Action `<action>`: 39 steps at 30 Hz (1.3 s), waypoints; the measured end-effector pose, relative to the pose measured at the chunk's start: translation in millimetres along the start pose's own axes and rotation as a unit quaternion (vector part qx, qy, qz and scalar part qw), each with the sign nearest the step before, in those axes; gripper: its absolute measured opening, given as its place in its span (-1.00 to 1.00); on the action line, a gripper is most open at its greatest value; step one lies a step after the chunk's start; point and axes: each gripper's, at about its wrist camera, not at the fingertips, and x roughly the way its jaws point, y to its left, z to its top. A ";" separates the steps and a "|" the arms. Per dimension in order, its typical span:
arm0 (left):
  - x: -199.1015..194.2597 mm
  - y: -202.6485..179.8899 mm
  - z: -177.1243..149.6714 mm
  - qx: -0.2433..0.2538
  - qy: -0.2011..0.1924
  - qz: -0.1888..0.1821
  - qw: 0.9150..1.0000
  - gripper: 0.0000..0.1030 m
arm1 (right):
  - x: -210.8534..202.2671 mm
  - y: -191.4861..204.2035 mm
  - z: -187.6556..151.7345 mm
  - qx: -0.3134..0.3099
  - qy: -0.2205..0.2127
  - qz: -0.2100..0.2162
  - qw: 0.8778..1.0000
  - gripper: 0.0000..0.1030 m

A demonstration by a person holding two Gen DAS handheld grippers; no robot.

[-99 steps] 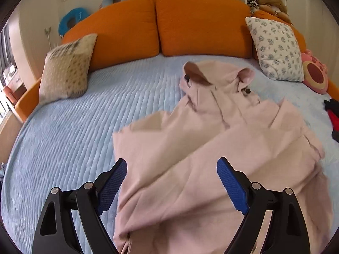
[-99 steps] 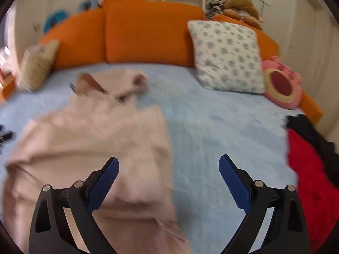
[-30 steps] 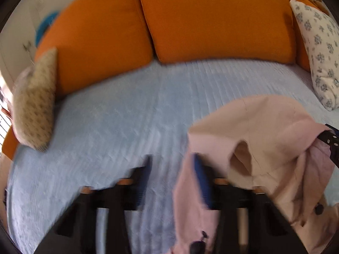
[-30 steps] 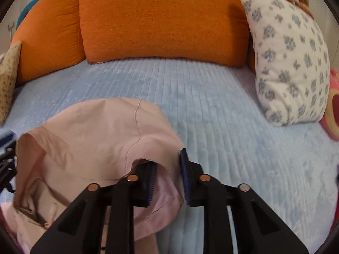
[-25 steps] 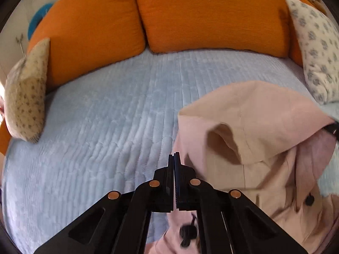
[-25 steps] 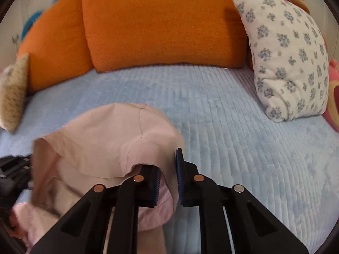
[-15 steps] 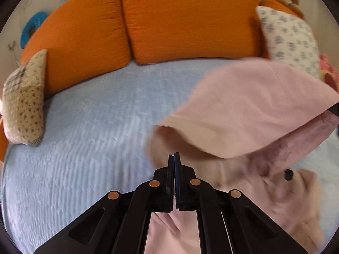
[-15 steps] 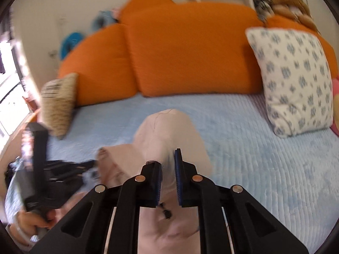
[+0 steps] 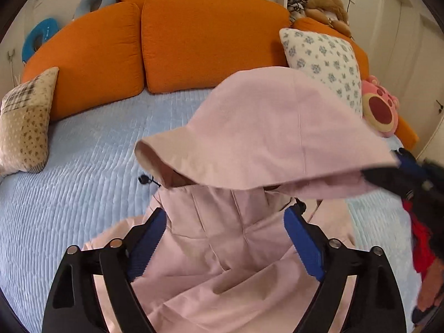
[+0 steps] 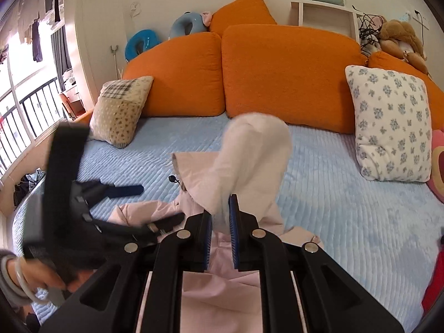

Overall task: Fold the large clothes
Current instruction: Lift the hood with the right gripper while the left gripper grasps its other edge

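My left wrist camera looks steeply down, close over the pink coat, toward the bed's head edge. My right wrist camera sits higher, facing likewise. Both views share the coat's hood, the orange cushions and the floral pillow.

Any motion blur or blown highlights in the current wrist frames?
Left wrist view: sharp centre, but the right tool at the right edge is smeared, with strong fisheye vignetting. Right wrist view: left tool and the hand blurred, window overexposed, pink hood slightly soft.
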 end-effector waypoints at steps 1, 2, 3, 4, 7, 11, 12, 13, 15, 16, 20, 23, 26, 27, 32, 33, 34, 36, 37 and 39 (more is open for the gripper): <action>2.7 -0.5 -0.7 -0.011 -0.005 -0.006 1.000 0.77 | -2.9 1.2 0.9 -0.002 -0.002 -0.003 1.000 -0.77; 8.3 2.8 0.4 -0.038 -0.016 -0.018 0.999 0.77 | -4.8 2.1 1.7 -0.005 -0.002 -0.004 1.000 -0.77; 13.1 5.4 0.9 -0.052 -0.026 -0.015 0.998 0.77 | -6.1 2.5 2.4 -0.009 -0.001 -0.008 1.000 -0.77; 19.5 5.5 0.6 -0.048 -0.032 0.004 0.998 0.77 | -6.4 3.1 2.8 -0.012 -0.001 -0.012 1.000 -0.77; 43.4 -8.8 -4.7 0.051 -0.055 0.089 0.993 0.67 | -3.0 1.5 3.8 -0.017 0.005 -0.021 1.000 -0.77; 71.2 -17.9 -14.1 0.160 -0.071 0.196 0.965 0.61 | 6.1 -2.0 3.7 -0.018 0.006 -0.019 1.000 -0.77; 75.6 -14.8 -12.7 0.163 -0.075 0.208 0.961 0.61 | 8.2 -0.9 3.1 -0.022 0.005 -0.020 1.000 -0.77; 77.9 -11.1 -9.3 0.159 -0.083 0.218 0.959 0.61 | 10.4 -0.3 2.7 -0.026 0.005 -0.021 0.999 -0.77; 79.1 -8.3 -2.9 0.160 -0.103 0.231 0.954 0.61 | 13.4 1.5 2.0 -0.031 0.006 -0.020 0.999 -0.77; 79.9 -9.5 -0.7 0.172 -0.116 0.231 0.951 0.61 | 15.9 0.9 2.1 -0.030 0.008 -0.019 0.999 -0.77; 93.7 -21.8 5.3 0.232 -0.133 0.224 0.937 0.61 | 20.4 -2.2 3.4 -0.030 0.008 -0.020 0.999 -0.76; 106.9 -28.5 13.1 0.251 -0.120 0.176 0.944 0.59 | 21.9 -3.3 3.6 -0.034 0.008 -0.024 0.999 -0.76; 122.1 -38.7 17.2 0.263 -0.095 0.152 0.948 0.06 | 22.3 -6.1 3.5 -0.036 0.007 -0.027 0.999 -0.76; 128.2 -40.5 18.3 0.263 -0.083 0.147 0.950 -0.25 | 22.2 -7.4 3.5 -0.035 0.007 -0.028 0.999 -0.76; 139.8 -45.7 16.7 0.253 -0.070 0.135 0.955 -0.84 | 23.3 -11.7 3.3 -0.034 0.008 -0.032 0.999 -0.76; 140.7 -45.5 16.8 0.254 -0.071 0.133 0.955 -0.84 | 23.7 -11.9 3.0 -0.034 0.008 -0.032 0.999 -0.76; 140.6 -44.5 16.3 0.254 -0.072 0.133 0.955 -0.84 | 23.7 -12.1 2.7 -0.034 0.008 -0.032 0.999 -0.76; 138.7 -38.9 17.5 0.249 -0.075 0.134 0.956 -0.85 | 23.1 -12.6 2.8 -0.036 0.006 -0.035 0.999 -0.76; 137.3 -35.1 18.7 0.245 -0.077 0.132 0.957 -0.85 | 22.7 -12.9 3.0 -0.035 0.006 -0.034 0.999 -0.76; 131.1 -24.7 24.3 0.227 -0.080 0.124 0.963 -0.85 | 21.9 -12.9 3.6 -0.032 0.006 -0.033 0.999 -0.76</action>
